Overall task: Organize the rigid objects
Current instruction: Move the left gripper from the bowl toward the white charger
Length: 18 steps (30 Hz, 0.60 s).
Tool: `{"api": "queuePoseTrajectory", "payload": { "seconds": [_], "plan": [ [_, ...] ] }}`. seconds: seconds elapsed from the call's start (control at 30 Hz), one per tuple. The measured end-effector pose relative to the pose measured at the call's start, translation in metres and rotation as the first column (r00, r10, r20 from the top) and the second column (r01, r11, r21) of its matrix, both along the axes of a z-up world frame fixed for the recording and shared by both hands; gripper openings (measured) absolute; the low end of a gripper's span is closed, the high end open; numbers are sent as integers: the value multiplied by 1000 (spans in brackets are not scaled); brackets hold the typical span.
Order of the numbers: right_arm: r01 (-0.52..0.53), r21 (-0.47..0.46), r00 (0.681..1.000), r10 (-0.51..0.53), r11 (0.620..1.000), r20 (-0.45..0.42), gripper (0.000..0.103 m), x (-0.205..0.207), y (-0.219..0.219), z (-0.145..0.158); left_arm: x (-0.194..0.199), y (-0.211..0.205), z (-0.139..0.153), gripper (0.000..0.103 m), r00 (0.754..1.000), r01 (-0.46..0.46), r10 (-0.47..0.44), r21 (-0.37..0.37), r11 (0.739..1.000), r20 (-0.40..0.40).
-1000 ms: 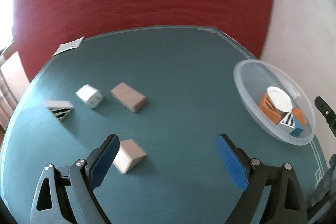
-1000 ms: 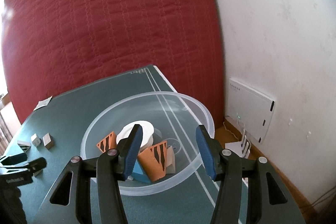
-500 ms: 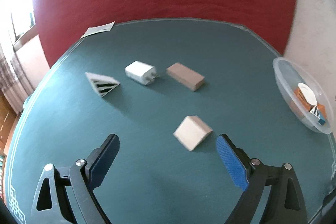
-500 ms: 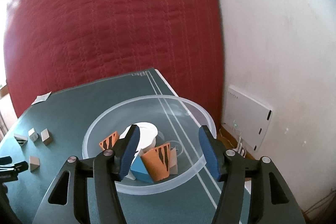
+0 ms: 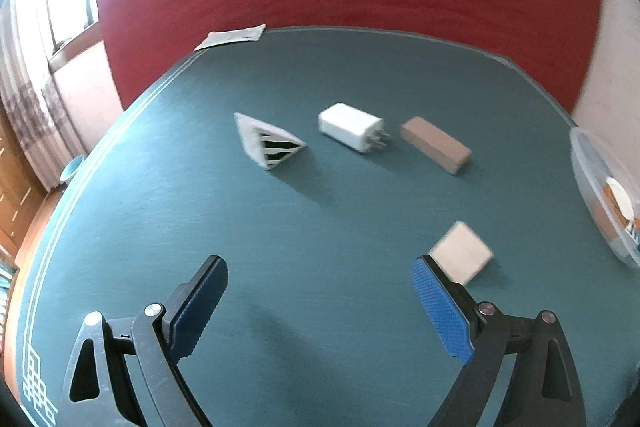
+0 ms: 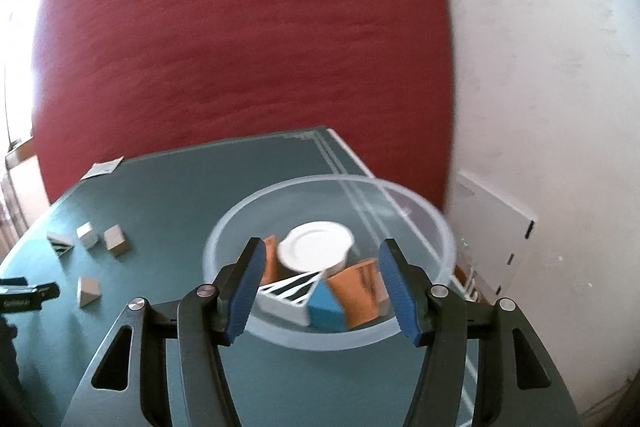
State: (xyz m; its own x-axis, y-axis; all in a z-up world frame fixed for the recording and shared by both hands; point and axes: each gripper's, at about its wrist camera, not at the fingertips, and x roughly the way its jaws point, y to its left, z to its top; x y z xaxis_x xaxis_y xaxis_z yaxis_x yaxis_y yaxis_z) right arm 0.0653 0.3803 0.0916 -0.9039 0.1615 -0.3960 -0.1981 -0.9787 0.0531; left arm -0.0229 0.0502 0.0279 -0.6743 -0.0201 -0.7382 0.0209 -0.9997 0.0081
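Note:
On the green table (image 5: pixel 168 195) lie a black-and-white striped wedge (image 5: pixel 272 145), a white charger (image 5: pixel 352 127), a brown block (image 5: pixel 436 145) and a pale wooden wedge (image 5: pixel 460 255). My left gripper (image 5: pixel 320 267) hovers open and empty. The pale wedge sits just past its right fingertip, outside the jaws. My right gripper (image 6: pixel 323 247) is open with nothing between its fingers, above the near rim of the clear bowl (image 6: pixel 320 181). The bowl holds a white round lid (image 6: pixel 316 247), an orange wedge (image 6: pixel 352 291), a blue block (image 6: pixel 326 307) and a striped wedge (image 6: pixel 288 291).
A paper slip (image 5: pixel 232 37) lies at the table's far edge. A red quilted hanging (image 6: pixel 240 47) covers the wall behind. The bowl stands near the table's right edge, beside a white wall and a white panel (image 6: pixel 496 247). The left gripper (image 6: pixel 28 295) shows at the right wrist view's left edge.
The left gripper swung left, so the loose objects slid right in its view and the pale wedge ended beside its right finger. The right jaws widened slightly and the bowl moved to centre.

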Motion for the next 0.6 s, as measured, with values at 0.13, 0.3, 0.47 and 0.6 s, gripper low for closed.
{"api": "queuePoseTrajectory", "payload": {
  "seconds": [0.13,0.3,0.47,0.6],
  "plan": [
    [-51,0,999,51,999,17,60,1,-15,-2,-8,-18,1,96,999,-47,47,4,999,7],
    [-136,-9,989,136,991,54,60,1,-35,-6,-17,-34,3,96,996,-90,89,3,996,10],
    [-202,-22,976,203,979,84,60,2,-50,-11,-31,-46,4,96,993,-114,114,-10,993,9],
    [-231,-32,967,233,973,103,60,1,-57,-14,-43,-51,3,96,991,-130,131,-41,991,6]
  ]
}}
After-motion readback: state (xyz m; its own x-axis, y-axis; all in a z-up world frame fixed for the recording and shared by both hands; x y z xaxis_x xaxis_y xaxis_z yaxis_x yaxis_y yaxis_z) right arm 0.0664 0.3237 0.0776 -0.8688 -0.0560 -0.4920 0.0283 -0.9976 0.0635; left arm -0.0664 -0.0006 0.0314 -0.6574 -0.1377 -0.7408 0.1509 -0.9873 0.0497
